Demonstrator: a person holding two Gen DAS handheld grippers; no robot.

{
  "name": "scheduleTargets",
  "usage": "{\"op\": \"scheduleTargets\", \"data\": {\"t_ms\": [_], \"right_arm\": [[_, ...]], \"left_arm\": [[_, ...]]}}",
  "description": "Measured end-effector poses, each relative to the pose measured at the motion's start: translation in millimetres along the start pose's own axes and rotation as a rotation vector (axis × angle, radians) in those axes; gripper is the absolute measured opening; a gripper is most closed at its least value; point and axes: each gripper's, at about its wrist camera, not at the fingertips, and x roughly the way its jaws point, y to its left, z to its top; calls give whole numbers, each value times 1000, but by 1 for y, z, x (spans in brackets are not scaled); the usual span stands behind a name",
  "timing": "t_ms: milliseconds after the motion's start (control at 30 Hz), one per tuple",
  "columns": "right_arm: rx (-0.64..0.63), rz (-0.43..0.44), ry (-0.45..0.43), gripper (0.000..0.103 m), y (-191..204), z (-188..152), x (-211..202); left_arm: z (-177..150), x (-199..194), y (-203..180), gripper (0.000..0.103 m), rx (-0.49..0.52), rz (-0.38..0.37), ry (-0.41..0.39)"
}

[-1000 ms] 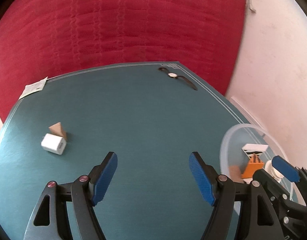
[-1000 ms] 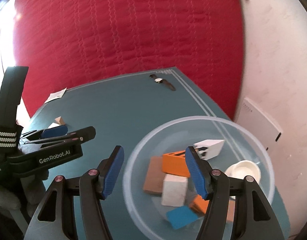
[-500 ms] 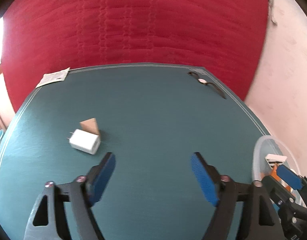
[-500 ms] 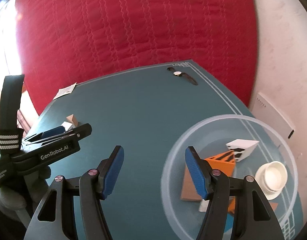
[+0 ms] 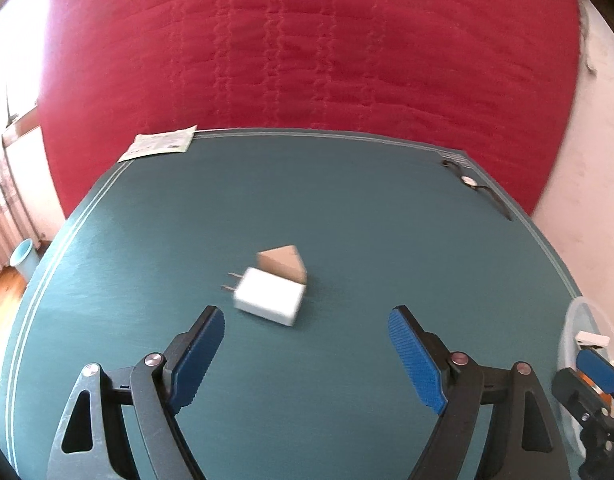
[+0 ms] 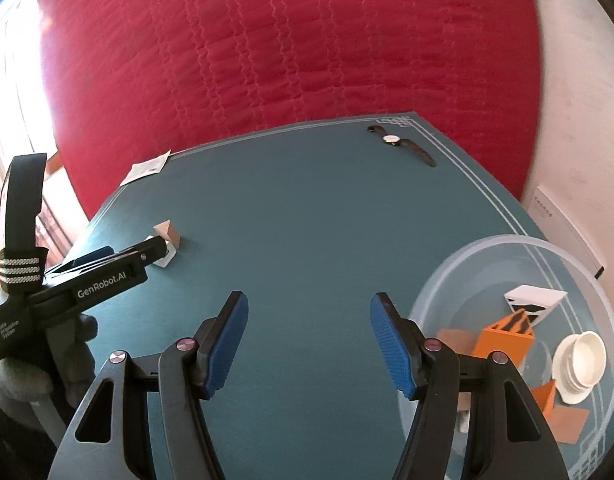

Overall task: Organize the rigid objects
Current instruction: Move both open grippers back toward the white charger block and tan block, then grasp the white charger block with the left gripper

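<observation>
A white plug-in charger (image 5: 269,298) lies on the teal table (image 5: 347,208), touching a brown wedge block (image 5: 285,264) just behind it. My left gripper (image 5: 306,315) is open, with its blue pads (image 5: 201,352) just short of the charger and nothing between them. In the right wrist view the left gripper (image 6: 147,250) reaches toward the charger (image 6: 165,261) and wedge (image 6: 169,234). My right gripper (image 6: 309,298) hangs open over bare table, left of a clear bowl (image 6: 467,248) holding an orange block (image 6: 507,340), a white block (image 6: 535,298), white dishes (image 6: 583,364) and brown pieces.
A black wristwatch (image 6: 399,142) lies near the far right corner. A paper slip (image 5: 161,144) sits at the far left edge. A red quilted cover (image 5: 307,40) rises behind the table, and a white wall (image 6: 579,120) stands on the right. A light blue bin (image 5: 23,262) is on the floor, left.
Both grippers have moved left across the table. The charger and wedge now sit close ahead of the left gripper, whose jaws have widened. The bowl has slid toward the right edge of both views.
</observation>
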Motion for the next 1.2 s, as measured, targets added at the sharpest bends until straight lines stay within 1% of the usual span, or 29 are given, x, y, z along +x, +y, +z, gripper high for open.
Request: {"op": "scheduleTargets", "data": {"t_ms": [267, 467, 567, 800, 1067, 1100, 1133, 1200], "right_arm": [[-6, 16, 31, 65, 11, 4, 16], [-1, 37, 67, 65, 16, 6, 30], [-3, 44, 75, 65, 19, 8, 35], [-2, 61, 106, 65, 23, 4, 43], [-11, 70, 123, 65, 25, 1, 50], [-9, 69, 123, 65, 25, 1, 51], [-5, 69, 125, 65, 24, 1, 51], [-3, 70, 128, 65, 24, 1, 52]], "left_arm": [[2, 11, 28, 87, -39, 52, 15], [7, 25, 46, 87, -48, 90, 36], [6, 30, 51, 87, -65, 74, 58], [5, 36, 42, 87, -52, 43, 66], [5, 55, 27, 87, 4, 49, 101], [5, 56, 26, 85, 8, 50, 107], [5, 58, 26, 78, 11, 51, 113], [5, 61, 25, 73, 14, 51, 119]]}}
